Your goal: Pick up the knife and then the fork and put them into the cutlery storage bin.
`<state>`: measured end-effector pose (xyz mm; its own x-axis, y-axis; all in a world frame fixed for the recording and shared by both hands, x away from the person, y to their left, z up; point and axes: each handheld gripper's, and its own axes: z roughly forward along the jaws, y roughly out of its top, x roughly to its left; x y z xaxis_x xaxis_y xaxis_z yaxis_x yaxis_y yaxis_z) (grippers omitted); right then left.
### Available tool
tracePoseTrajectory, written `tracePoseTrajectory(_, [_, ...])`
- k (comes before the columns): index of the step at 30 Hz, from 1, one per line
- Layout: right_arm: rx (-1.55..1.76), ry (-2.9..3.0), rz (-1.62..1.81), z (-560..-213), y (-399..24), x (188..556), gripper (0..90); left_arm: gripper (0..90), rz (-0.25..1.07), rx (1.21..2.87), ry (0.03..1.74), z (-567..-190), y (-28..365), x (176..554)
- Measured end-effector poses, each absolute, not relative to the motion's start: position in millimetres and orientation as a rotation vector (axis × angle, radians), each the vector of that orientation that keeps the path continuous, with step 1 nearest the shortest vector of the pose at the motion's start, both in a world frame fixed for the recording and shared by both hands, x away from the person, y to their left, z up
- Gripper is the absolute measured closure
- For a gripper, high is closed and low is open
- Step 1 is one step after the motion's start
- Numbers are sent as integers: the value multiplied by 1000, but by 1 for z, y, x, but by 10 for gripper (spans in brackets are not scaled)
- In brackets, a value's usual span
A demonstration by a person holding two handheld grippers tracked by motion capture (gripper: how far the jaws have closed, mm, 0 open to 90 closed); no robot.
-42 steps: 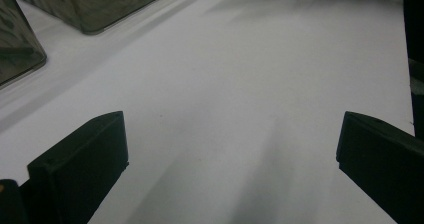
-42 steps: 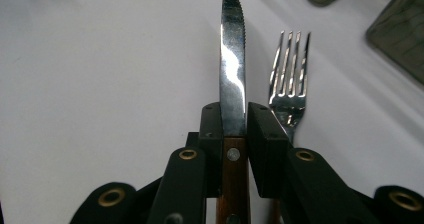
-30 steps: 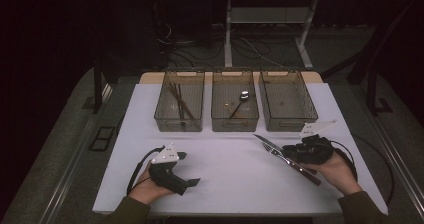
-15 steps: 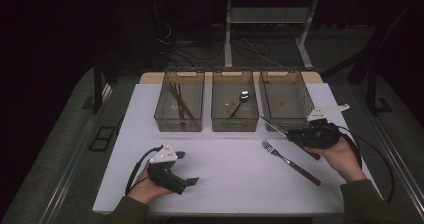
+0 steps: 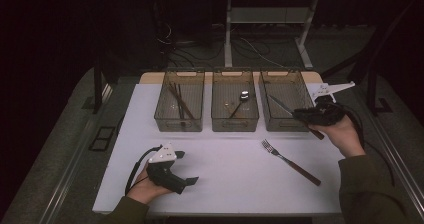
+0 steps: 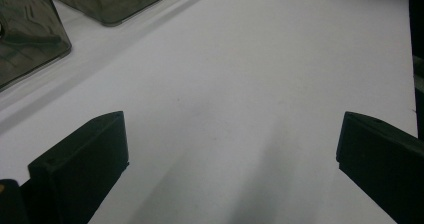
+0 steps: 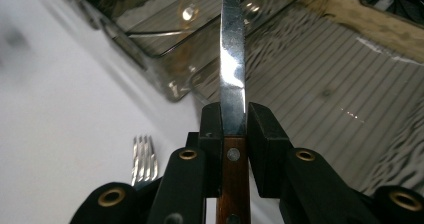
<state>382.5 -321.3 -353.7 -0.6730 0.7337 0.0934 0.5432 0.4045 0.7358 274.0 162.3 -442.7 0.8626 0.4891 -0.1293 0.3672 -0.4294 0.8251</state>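
Three clear, smoky plastic bins stand in a row at the upper middle of the high view, on a white worktop (image 5: 225,154). The left bin (image 5: 180,121) holds thin dark sticks, the middle bin (image 5: 235,121) one spoon (image 5: 239,104), and the right bin (image 5: 280,121) has a ribbed floor. One fork (image 5: 290,161) with a wooden handle lies on the worktop at lower right of that view, apart from everything else.

There is one knife (image 7: 232,79). The right gripper (image 5: 300,115), at the right edge of the high view, holds it clamped in its jaws. The blade reaches over the right bin's near right corner.

The right gripper view shows what the high view cannot: the black jaws press on the knife where the steel blade meets the riveted brown wooden handle, the bright blade pointing straight up the frame over the bin's ribbed floor. Fork tines show at lower left.

The left gripper (image 5: 182,168) rests at lower left of the high view. In the left gripper view its blocky black jaws stand wide apart over bare white worktop, nothing between them.
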Motion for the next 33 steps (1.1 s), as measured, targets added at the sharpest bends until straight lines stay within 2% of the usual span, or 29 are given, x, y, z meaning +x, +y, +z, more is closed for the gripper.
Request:
tracePoseTrajectory(11, [1201,2365,1112,-348,-329,423,772,0,157,2063,623,-443,163,274])
tracePoseTrajectory(24, [1282,2373,1039,-365,-327,474,772,0,148,2060,624,-443,164,274])
tracePoseTrajectory(33, [1324,2395,1000,-384,-325,488,767,0,140,2060,626,-444,164,275])
